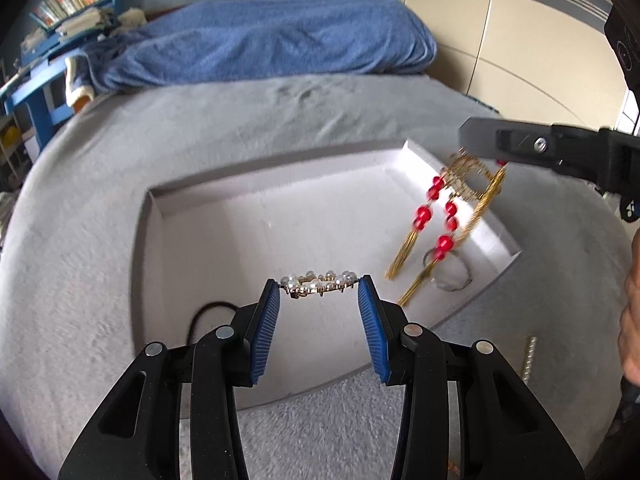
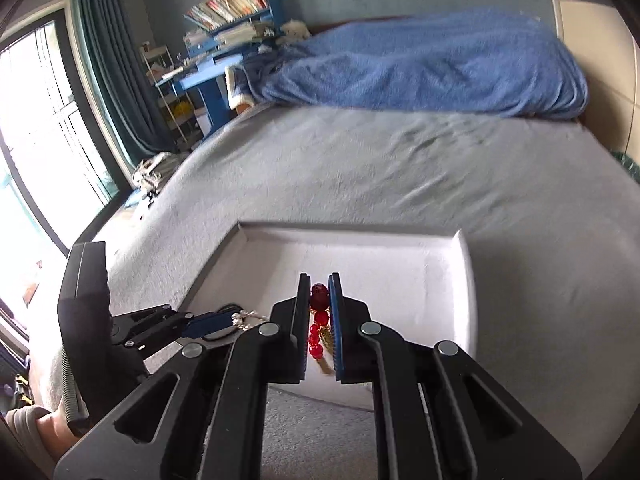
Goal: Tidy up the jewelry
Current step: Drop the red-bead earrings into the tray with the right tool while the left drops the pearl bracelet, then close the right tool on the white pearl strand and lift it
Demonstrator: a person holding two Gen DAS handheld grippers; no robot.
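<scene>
Both pieces are held over the white tray [image 1: 280, 184], judged ready for setting inside it rather than on the grey bedcover [image 1: 100, 280] around it.

Left gripper [image 1: 319, 286]: pinching one pearl-studded gold brooch [image 1: 318, 282] by its two ends, level above the tray's near part.

Right gripper [image 2: 319, 308]: pressed together on one red-beaded gold tassel earring [image 1: 448, 216], gripped at its top so the strands hang free above the tray's right wall.

Count: two grippers, two held pieces, one tray. A dark cord loop [image 1: 208, 312] lies at the tray's near-left; a ring-like item [image 1: 452, 272], blurred, lies near its right wall; one small silver-beaded piece [image 1: 529, 356] lies outside it on the bedcover
</scene>
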